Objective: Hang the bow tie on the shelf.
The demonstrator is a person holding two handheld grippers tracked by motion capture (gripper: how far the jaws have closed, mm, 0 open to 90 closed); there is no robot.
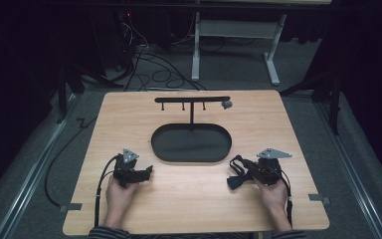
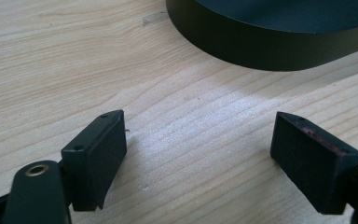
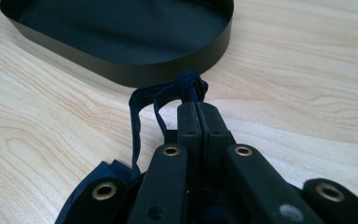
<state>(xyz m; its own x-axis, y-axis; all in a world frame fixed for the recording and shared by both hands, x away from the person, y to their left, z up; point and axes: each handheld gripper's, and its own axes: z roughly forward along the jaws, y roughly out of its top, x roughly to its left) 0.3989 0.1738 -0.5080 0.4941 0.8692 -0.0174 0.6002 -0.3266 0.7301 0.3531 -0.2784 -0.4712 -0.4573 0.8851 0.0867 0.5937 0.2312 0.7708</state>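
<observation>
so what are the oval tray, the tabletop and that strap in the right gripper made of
The oval tray looks like thin metal with a matte black coat: a slim, even wall with a soft sheen. It could be plastic. The tabletop shows pale wood grain, smooth, possibly laminate. The strap, pinched in the right gripper, looks like dark navy woven fabric: it hangs limp and is knotted at the fingers.

Black tray [image 1: 191, 149] — navy strap [image 3: 142, 105]

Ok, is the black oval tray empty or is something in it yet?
Empty. The black oval tray shows a bare dark floor in the high view and the right gripper view; the dark blue strap lies outside it, pinched in the right gripper.
</observation>
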